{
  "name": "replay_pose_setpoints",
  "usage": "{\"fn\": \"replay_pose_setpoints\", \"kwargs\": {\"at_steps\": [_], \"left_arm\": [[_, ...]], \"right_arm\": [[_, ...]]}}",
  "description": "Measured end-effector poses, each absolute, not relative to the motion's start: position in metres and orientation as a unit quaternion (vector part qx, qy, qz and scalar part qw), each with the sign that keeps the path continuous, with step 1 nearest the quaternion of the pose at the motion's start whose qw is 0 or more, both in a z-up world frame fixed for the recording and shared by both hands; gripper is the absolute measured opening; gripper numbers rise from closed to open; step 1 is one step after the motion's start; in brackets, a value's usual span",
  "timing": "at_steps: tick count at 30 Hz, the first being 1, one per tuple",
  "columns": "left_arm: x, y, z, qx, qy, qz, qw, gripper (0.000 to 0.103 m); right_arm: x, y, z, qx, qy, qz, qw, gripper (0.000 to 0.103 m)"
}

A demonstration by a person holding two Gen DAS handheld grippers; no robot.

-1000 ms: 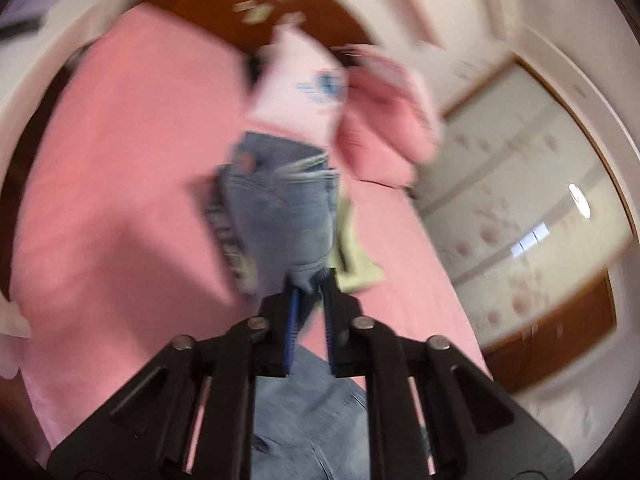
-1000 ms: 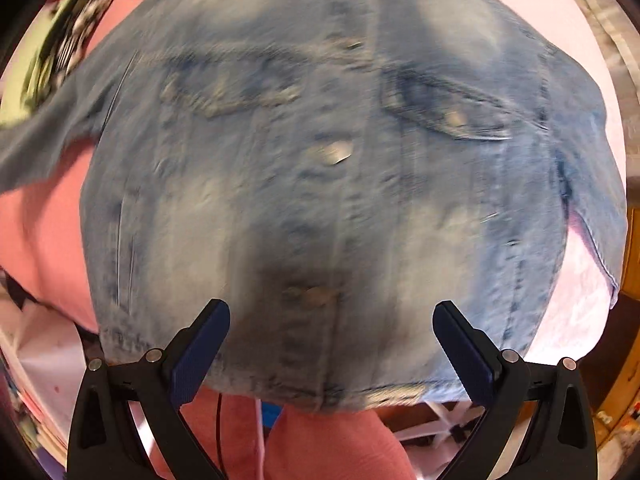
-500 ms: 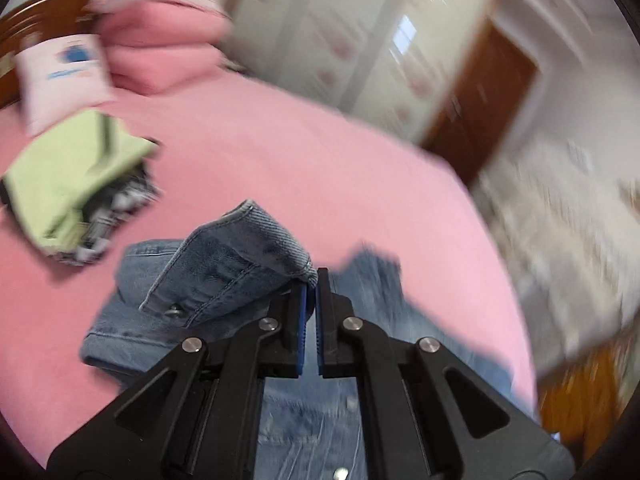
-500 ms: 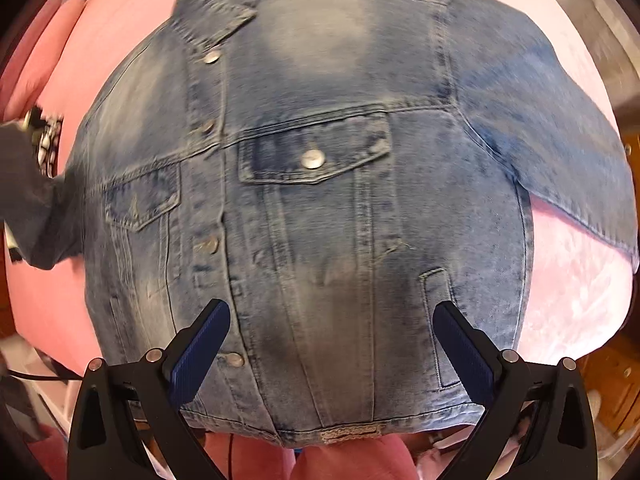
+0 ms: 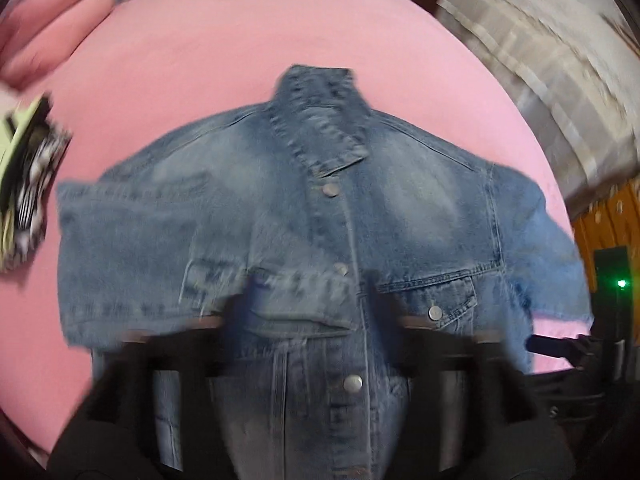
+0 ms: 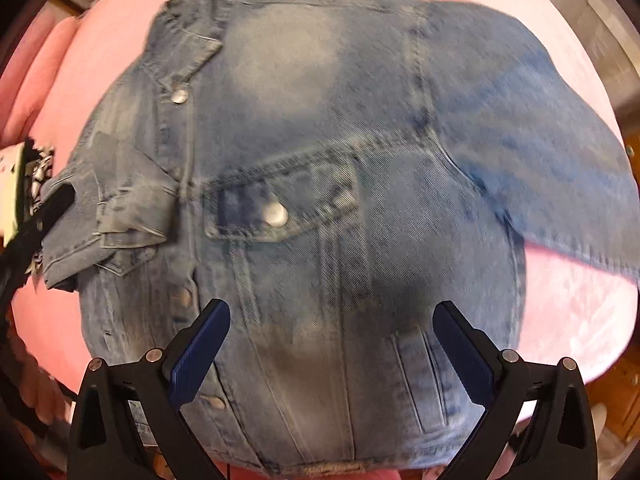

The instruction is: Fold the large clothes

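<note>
Right gripper (image 6: 330, 344) sits low in its own frame, and I see both blue pads (image 6: 200, 346) spread wide with nothing between them, hovering over the lower front of the jacket (image 6: 320, 200). The jacket fills most of that view, lying front up on the pink bed (image 6: 560, 320), buttons closed down the placket at centre left and one chest pocket (image 6: 276, 204) near the middle. Its collar (image 6: 188, 28) points to the upper left. One sleeve (image 6: 560, 160) runs off to the right edge, flat on the sheet. The other sleeve (image 6: 108, 224) is folded in across the chest at the left, its cuff bunched beside the placket.

Left gripper (image 5: 308, 320) is badly smeared by motion blur in its own frame. I can make out dark finger shapes at lower centre, seemingly set apart over the denim, but I cannot tell for certain how far they stand open or whether they pinch any cloth. From this side I see the jacket (image 5: 380, 208) spread in the middle of the frame with the collar (image 5: 320, 120) at top centre and the folded sleeve (image 5: 132, 248) lying across the left half. A stack of folded clothes (image 5: 28, 184), green with a black-and-white pattern, sits at the left edge, apart from the jacket. Pink pillows (image 5: 48, 32) show in the upper left corner.
</note>
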State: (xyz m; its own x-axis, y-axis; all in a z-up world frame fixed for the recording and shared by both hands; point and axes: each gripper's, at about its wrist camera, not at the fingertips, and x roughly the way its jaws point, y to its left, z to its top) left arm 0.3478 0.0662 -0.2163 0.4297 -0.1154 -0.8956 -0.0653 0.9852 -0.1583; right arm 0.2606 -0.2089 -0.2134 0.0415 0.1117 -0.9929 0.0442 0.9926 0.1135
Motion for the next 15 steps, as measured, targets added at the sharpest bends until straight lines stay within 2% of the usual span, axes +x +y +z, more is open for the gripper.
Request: {"fn": "replay_pose_setpoints", "kwargs": {"at_steps": [3, 7, 13, 15], "left_arm": [[0.323, 0.088, -0.211, -0.121, 0.542, 0.023, 0.831, 0.074], [0.297, 0.135, -0.232, -0.169, 0.577, 0.09, 0.794, 0.074], [0.264, 0.201, -0.253, -0.253, 0.602, 0.152, 0.742, 0.074], [0.258, 0.216, -0.258, -0.266, 0.6, 0.17, 0.735, 0.074]], "right_arm": [[0.269, -0.184, -0.204, 0.025, 0.654, 0.094, 0.75, 0.103], [0.274, -0.135, -0.192, -0.059, 0.591, 0.195, 0.78, 0.103], [0.264, -0.07, -0.202, -0.213, 0.521, 0.289, 0.774, 0.102], [0.262, -0.049, -0.213, -0.258, 0.498, 0.308, 0.768, 0.098]]}}
